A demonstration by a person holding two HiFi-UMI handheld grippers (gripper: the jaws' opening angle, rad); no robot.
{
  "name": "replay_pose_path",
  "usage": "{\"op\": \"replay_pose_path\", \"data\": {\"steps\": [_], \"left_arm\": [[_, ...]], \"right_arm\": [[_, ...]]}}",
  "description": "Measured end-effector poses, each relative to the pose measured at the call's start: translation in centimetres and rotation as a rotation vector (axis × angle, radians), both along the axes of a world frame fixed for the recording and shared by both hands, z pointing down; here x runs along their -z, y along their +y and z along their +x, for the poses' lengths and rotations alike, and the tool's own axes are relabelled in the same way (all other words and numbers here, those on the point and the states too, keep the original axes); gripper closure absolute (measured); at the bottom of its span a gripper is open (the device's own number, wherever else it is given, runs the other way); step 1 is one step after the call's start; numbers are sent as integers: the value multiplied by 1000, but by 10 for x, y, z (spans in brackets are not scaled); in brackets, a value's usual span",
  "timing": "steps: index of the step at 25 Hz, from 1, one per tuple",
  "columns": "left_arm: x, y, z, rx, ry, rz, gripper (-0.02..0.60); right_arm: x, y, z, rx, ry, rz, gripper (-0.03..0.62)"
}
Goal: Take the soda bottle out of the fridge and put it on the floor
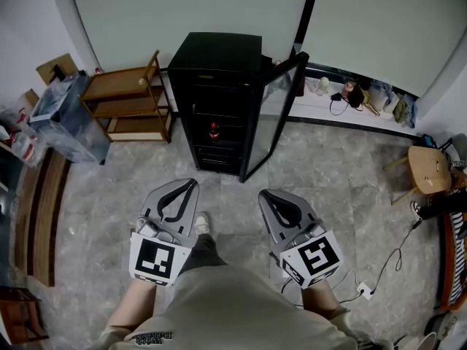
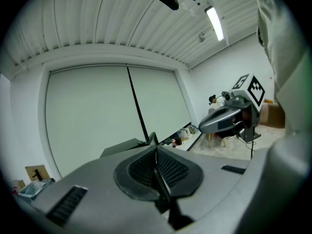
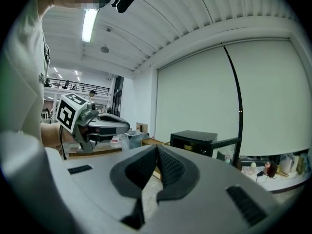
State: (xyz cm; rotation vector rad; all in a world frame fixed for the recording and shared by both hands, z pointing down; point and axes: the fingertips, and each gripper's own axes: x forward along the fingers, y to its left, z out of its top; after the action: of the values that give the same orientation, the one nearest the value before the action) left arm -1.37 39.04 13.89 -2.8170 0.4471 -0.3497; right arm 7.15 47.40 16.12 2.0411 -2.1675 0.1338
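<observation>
The bottle (image 1: 214,132) stood upright on a middle shelf of the fridge (image 1: 219,64), straight ahead of both sets of fingertips and well apart from them, a little nearer the line of the left gripper (image 1: 191,184) than of the right gripper (image 1: 265,195). The door (image 1: 281,115) hung open on the right fingers' side, so nothing stood between the fingers and the shelf. The left fingers (image 2: 171,168) were pressed together with nothing between them, and the right fingers (image 3: 168,167) likewise met at their tips, empty. Both grippers pointed nearly level toward the fridge, side by side over bare floor (image 1: 102,203). The bottle looked small and dark with a red band; whether it was glass or plastic could not be told at that range. If full, it would likely feel fairly heavy for its size, with a stiff, smooth, round wall, perhaps damp from the cold and so apt to slip or twist between flat pads. The best hold seemed to be across the widest part of the body, at or just under the red band, with the fingers opened wide first and closed level. The narrow neck seemed a poorer hold, since the bottle might swing from it. Kept upright, it should settle on its base on the floor below the fingers.
</observation>
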Motion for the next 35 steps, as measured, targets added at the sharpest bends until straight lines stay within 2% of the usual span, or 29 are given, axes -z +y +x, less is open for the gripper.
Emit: {"op": "replay_pose_path", "data": {"steps": [9,16,27,31,35], "left_arm": [[-17,-86,25,-4,-33,-29,575],[-15,-182,39,-6,-44,-58,575],[-22,-322,52,-20,-32,-110,575],[-27,-355,52,-20,-29,-112,574],[-34,-372,57,-19,-64,-109,574]], "right_arm": [[-14,-92,24,4,-8,-44,597],[-15,-187,40,-3,-1,-94,597],[-17,-325,66,-77,3,-126,597],[-24,-354,69,-79,4,-126,597],[-28,-374,71,-71,11,-162,597]]}}
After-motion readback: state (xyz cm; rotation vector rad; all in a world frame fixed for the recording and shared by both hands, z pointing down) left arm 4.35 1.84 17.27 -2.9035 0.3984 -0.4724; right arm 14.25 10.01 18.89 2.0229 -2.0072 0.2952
